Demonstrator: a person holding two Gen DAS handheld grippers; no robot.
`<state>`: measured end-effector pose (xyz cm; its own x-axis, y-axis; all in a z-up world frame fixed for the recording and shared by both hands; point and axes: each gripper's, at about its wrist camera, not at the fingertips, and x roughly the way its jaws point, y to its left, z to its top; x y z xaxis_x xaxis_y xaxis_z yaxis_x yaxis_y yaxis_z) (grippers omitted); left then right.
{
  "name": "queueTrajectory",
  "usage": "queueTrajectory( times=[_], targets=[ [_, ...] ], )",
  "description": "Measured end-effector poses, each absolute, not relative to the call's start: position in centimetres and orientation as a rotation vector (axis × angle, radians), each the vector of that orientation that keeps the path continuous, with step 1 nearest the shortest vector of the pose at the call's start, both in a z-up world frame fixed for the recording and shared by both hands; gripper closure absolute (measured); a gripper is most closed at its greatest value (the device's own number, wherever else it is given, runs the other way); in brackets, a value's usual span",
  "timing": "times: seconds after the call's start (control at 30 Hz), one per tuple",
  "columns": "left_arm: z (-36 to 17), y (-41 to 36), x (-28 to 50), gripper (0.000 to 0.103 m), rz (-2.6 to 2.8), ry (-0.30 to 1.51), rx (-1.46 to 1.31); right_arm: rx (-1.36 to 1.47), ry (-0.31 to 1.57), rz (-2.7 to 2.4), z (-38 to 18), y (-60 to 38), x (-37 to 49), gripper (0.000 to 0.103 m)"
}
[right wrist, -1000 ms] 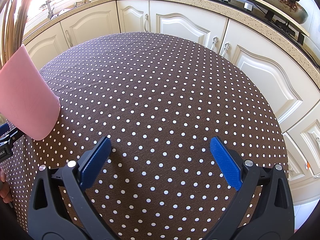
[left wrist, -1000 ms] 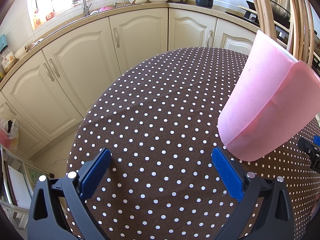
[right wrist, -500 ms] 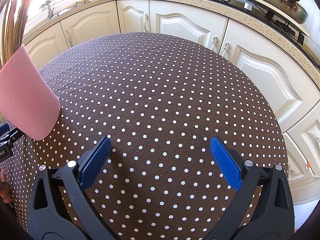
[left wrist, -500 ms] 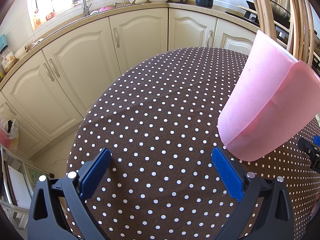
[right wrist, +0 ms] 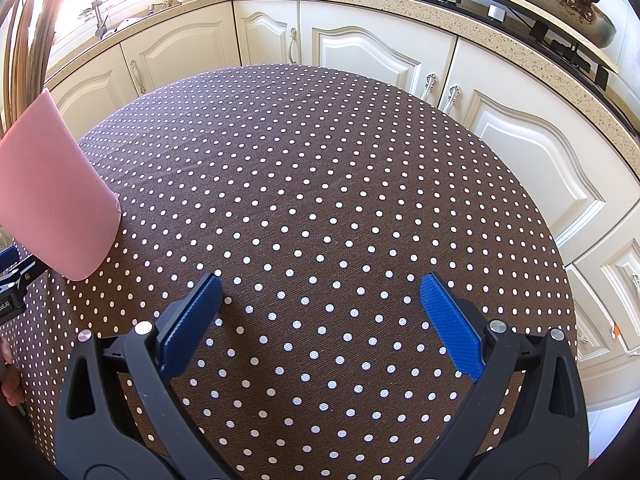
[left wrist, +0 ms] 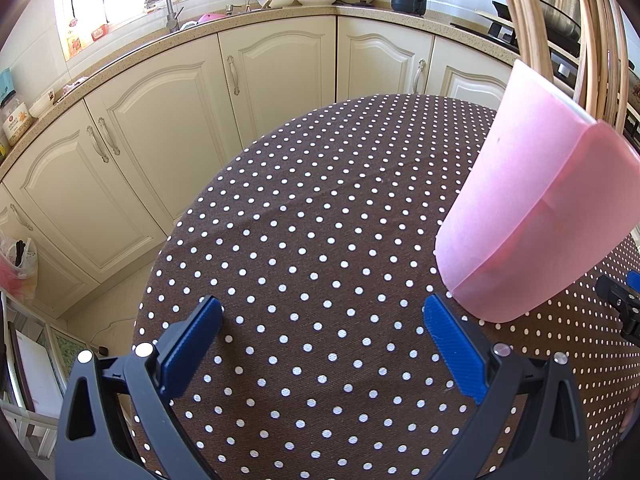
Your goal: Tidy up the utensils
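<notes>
Pink translucent plastic forms the holder (left wrist: pixel 532 216), which is standing on the polka-dot tablecloth (left wrist: pixel 320 240) between the two grippers, with wooden chopsticks (left wrist: pixel 596 44) rising from its mouth. The left gripper (left wrist: pixel 322 344) and right gripper (right wrist: pixel 320 316) are both hovering with jaws spread wide, holding nothing. The holder is likely handling as light, thin-walled and smooth, so it may tip or slide; pinching the rim wall looks safest. The chopsticks are probably stiff and light, best taken mid-shaft.
</notes>
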<state>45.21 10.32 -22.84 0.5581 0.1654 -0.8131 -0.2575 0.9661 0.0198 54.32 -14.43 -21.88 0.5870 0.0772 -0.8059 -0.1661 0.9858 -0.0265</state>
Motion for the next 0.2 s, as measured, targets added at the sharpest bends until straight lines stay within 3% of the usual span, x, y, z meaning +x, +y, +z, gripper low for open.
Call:
queueTrajectory(
  times=[0.2],
  targets=[
    [-22.85,10.33,45.2,0.004,0.25,0.947,-0.105,-0.103,0.933,0.142,-21.87,-14.43,54.33,0.006]
  ],
)
